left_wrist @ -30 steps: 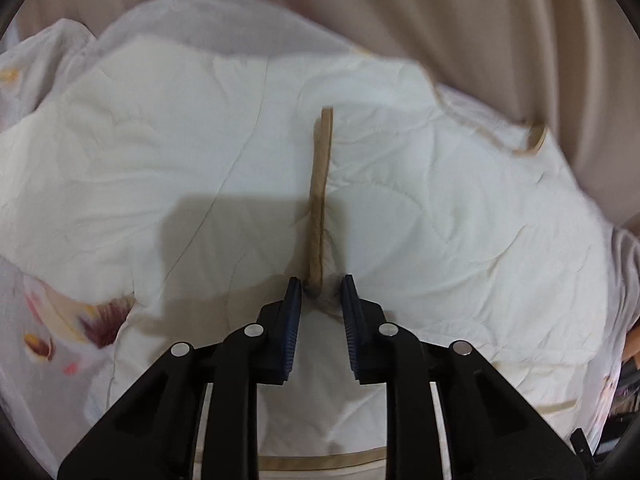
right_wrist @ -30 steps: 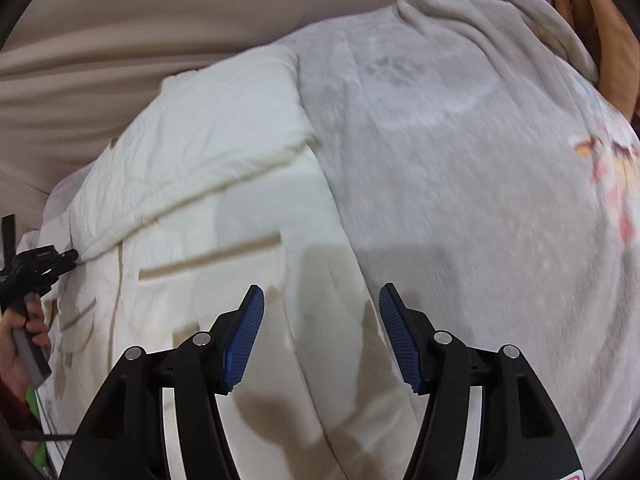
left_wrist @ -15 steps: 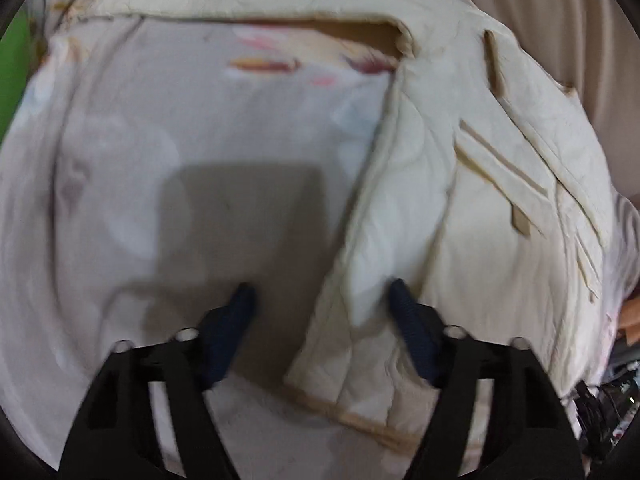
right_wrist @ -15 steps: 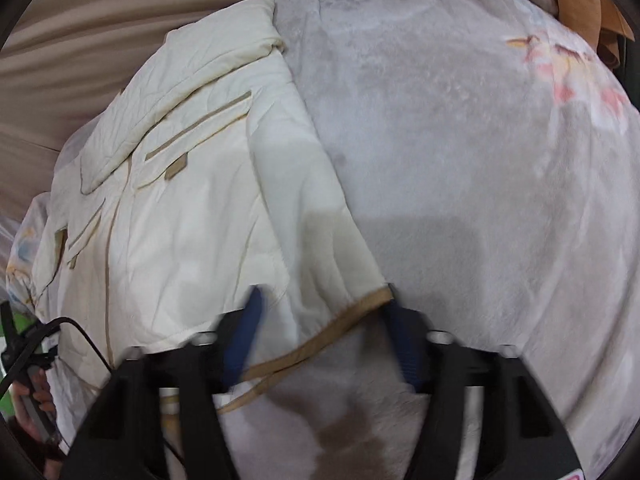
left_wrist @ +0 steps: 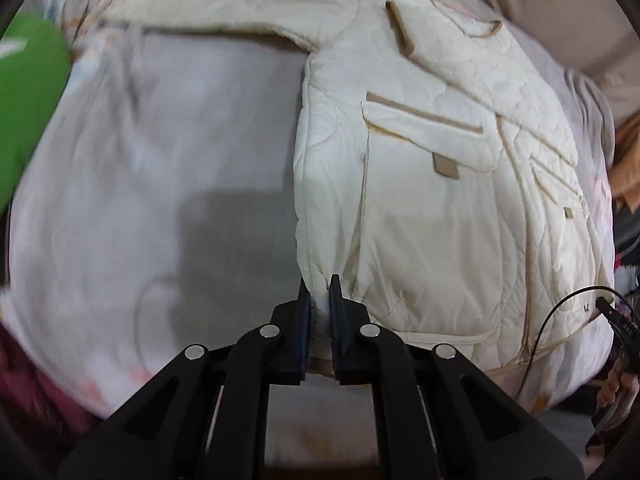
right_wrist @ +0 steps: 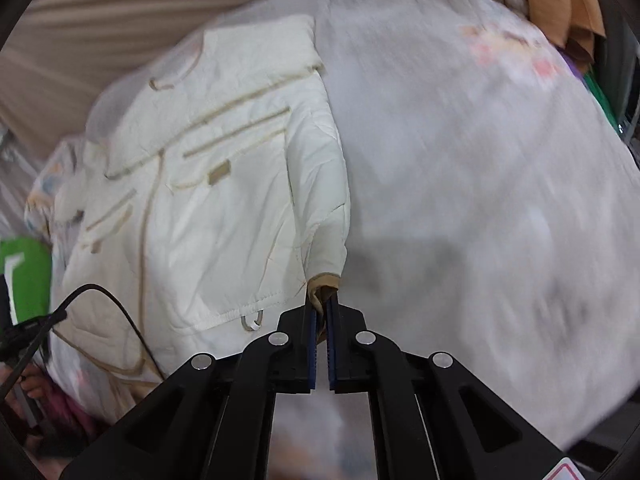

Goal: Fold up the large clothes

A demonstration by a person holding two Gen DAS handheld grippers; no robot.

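Observation:
A cream quilted jacket [left_wrist: 432, 208] with tan trim and flap pockets lies spread on a pale grey blanket [left_wrist: 168, 152]. My left gripper [left_wrist: 319, 292] is shut on the jacket's near left hem corner, white fabric pinched between its pads. In the right wrist view the same jacket [right_wrist: 224, 208] fills the left half, and my right gripper [right_wrist: 323, 300] is shut on its tan-edged near right corner, which bunches up between the blue pads. One sleeve [left_wrist: 224, 12] stretches left across the blanket at the far side.
A green object [left_wrist: 28, 112] sits at the left edge of the blanket [right_wrist: 480, 184]. Beige curtain folds [right_wrist: 120, 24] hang behind. Orange cloth [right_wrist: 560, 0] lies at the far right. A black cable [left_wrist: 560, 320] and a hand on the other gripper show at the lower right.
Both grippers travelled from the jacket's middle to its near hem corners. Their jaws stood wide half a second ago and have now shut on the left and right corners.

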